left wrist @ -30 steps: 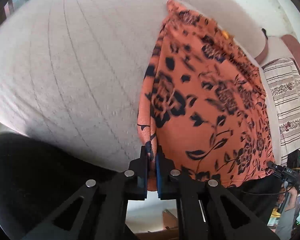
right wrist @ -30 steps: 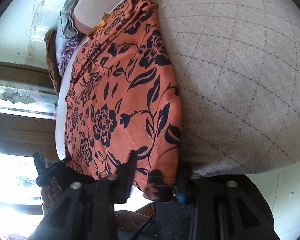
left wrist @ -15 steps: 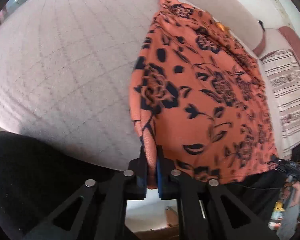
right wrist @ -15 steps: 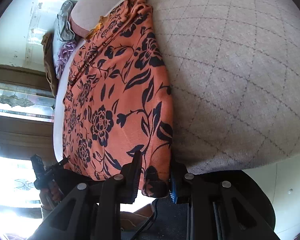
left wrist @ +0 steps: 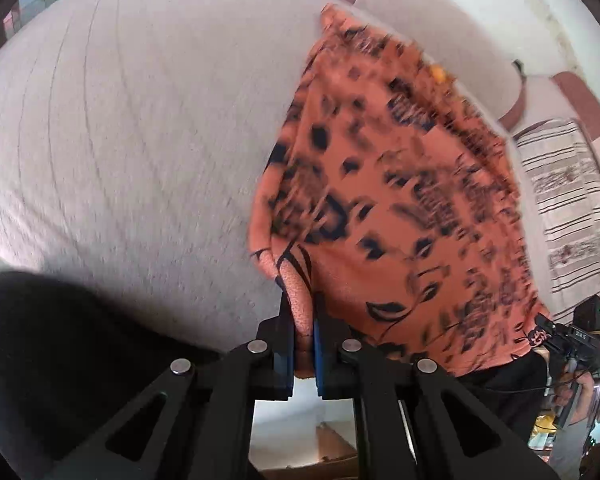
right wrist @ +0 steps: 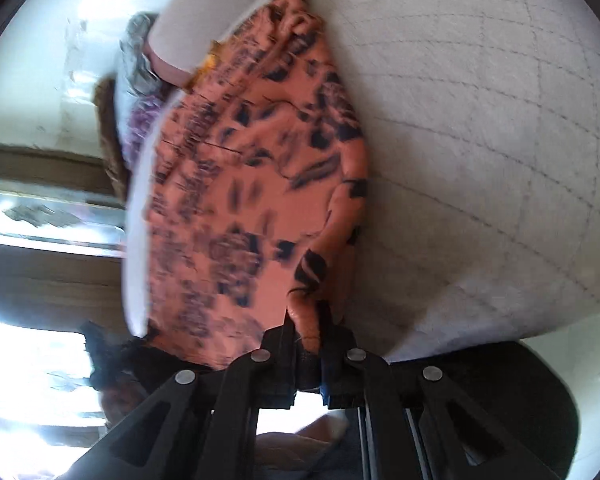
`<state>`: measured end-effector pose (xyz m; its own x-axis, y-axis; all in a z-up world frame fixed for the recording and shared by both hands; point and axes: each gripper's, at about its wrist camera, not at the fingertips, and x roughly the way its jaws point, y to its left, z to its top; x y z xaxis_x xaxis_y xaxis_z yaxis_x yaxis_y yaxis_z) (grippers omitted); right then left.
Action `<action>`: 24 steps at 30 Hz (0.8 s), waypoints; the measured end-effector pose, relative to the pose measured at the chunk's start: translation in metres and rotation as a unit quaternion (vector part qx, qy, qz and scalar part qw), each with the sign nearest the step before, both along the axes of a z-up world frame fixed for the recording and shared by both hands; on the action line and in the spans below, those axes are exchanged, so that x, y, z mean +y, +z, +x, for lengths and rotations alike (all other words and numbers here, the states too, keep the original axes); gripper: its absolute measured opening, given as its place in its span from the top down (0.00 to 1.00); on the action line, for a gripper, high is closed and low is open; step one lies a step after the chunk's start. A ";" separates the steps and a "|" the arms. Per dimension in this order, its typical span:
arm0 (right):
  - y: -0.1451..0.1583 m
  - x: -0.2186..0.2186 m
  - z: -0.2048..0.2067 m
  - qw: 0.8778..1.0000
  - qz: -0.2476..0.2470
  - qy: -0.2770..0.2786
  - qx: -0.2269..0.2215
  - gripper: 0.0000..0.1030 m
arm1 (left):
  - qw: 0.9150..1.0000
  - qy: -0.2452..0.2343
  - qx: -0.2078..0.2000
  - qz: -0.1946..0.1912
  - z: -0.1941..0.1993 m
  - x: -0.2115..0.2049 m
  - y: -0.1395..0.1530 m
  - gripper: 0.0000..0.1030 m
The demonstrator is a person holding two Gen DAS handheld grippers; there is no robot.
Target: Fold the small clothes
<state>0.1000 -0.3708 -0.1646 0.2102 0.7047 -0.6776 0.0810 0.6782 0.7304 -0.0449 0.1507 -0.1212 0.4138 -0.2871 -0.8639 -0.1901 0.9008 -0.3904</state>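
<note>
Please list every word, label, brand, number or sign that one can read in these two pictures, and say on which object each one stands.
No text can be read with certainty.
Small white letters stand on a black device at the right edge of the left wrist view: too small and blurred to read.
The orange floral garment carries only a printed pattern, no words.
The quilted grey cushion and the striped cloth bear no text.

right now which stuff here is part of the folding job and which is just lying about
Part of the job:
- orange floral garment
- left gripper, shut on its near corner
- right gripper, shut on the other near corner
- grey quilted surface under it

Lying about:
- striped cloth
- pile of clothes
</note>
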 end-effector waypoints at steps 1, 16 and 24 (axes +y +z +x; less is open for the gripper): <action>0.010 0.000 0.003 1.000 0.000 -0.001 -0.015 0.92 | 1.000 -0.002 -0.016 -0.002 0.000 -0.001 0.008 0.93; 0.065 -0.004 0.110 0.995 0.050 -0.033 -0.080 0.92 | 0.991 -0.034 -0.130 -0.022 0.140 0.007 0.108 0.93; 0.062 -0.019 0.270 0.981 0.017 -0.157 -0.115 0.14 | 0.989 0.046 -0.130 0.061 0.303 0.005 0.050 0.24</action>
<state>0.3702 -0.3899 -0.1028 0.5646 0.6026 -0.5640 0.1127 0.6207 0.7759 0.2579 0.1557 -0.0713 0.6459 -0.1389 -0.7506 -0.1805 0.9276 -0.3270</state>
